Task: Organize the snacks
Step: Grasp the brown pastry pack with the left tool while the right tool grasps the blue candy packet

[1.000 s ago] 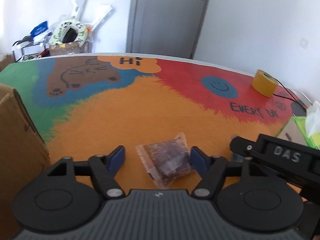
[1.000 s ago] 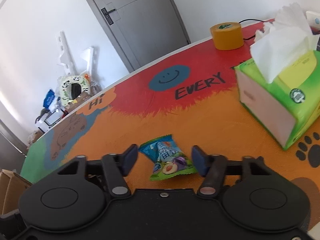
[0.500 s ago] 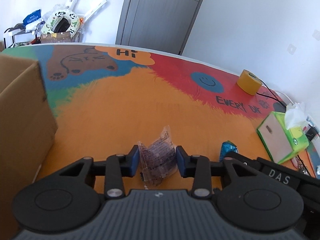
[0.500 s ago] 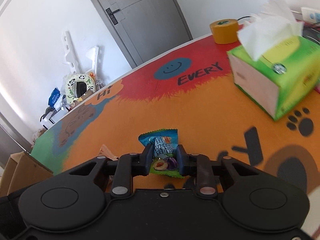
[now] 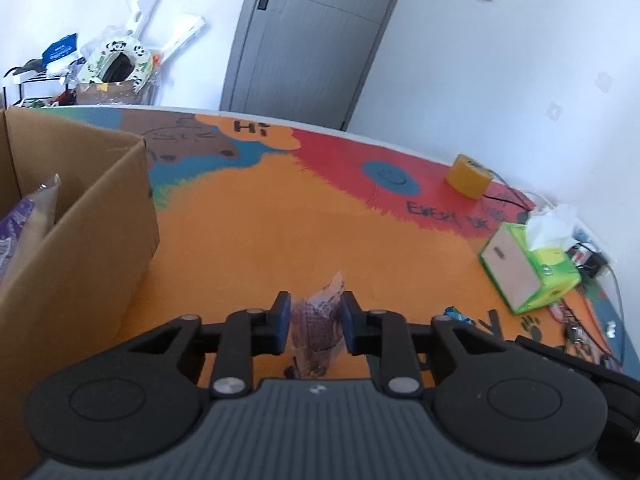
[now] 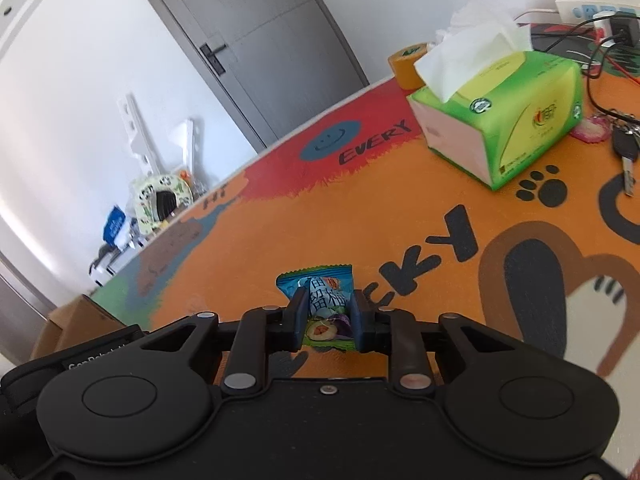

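My left gripper (image 5: pixel 314 322) is clamped on a small clear-wrapped dark brown snack packet (image 5: pixel 318 320), lifted above the orange printed table mat (image 5: pixel 280 232). My right gripper (image 6: pixel 325 320) pinches a blue-green plum candy packet (image 6: pixel 320 296), also off the mat. The open brown cardboard box (image 5: pixel 80 216) sits to my left w/ a purple-and-clear bag (image 5: pixel 20 216) already inside. To do this well, I'd carry the left packet over the box's near wall w/ some clearance, release only once it's inside the rim, then bring the right one across. Thin wrappers could slip, so keep the squeeze firm and move smoothly.
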A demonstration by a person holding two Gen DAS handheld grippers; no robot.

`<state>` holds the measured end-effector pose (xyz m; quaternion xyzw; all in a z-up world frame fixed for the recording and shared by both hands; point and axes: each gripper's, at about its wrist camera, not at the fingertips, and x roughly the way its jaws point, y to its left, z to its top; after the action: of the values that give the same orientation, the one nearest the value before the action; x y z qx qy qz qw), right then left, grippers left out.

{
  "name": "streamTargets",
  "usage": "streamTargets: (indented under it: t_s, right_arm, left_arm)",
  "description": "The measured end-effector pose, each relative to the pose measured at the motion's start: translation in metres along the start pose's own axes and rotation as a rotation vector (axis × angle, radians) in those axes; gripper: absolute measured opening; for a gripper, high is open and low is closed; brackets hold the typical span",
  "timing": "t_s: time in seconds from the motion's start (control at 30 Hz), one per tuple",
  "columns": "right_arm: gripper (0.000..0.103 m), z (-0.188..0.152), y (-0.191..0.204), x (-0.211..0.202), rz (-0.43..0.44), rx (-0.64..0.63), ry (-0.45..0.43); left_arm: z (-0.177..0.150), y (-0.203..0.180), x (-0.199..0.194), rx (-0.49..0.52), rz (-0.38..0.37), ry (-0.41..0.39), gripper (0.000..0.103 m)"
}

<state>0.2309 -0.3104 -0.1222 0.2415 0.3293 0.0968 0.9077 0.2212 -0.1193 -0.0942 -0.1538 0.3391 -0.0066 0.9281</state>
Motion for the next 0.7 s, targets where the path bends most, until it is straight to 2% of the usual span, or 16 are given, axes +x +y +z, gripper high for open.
streamTargets:
  t_s: [0.1, 0.23, 0.33, 0.4, 0.43, 0.47, 0.53, 0.7]
  right_arm:
    - [0.023, -0.004, 0.005, -0.006, 0.000, -0.012, -0.012]
    - [0.022, -0.010, 0.004, -0.018, -0.005, -0.017, -0.033]
    - [0.022, -0.012, 0.001, -0.021, -0.018, -0.012, -0.039]
    - [0.022, -0.012, 0.000, -0.021, -0.033, -0.017, -0.043]
    - [0.022, -0.011, 0.000, -0.021, -0.039, -0.018, -0.046]
    - [0.022, -0.012, -0.001, -0.022, -0.045, -0.019, -0.048]
    - [0.023, -0.011, -0.004, -0.020, -0.057, -0.018, -0.051]
    - [0.023, -0.012, -0.013, -0.018, -0.087, -0.010, -0.059]
  left_arm:
    - [-0.002, 0.000, -0.005, 0.012, -0.007, 0.003, 0.018]
    - [-0.006, 0.005, -0.009, -0.016, 0.000, 0.018, 0.018]
    - [-0.008, 0.005, -0.009, -0.022, 0.028, 0.036, 0.029]
    - [-0.009, 0.003, -0.008, -0.014, 0.030, 0.042, 0.048]
    - [-0.009, 0.002, -0.008, -0.010, 0.035, 0.039, 0.061]
    - [-0.010, 0.000, -0.008, -0.002, 0.037, 0.032, 0.068]
    - [-0.012, -0.005, -0.006, 0.034, 0.031, 0.017, 0.070]
    - [-0.017, -0.015, 0.012, 0.071, 0.052, 0.049, 0.070]
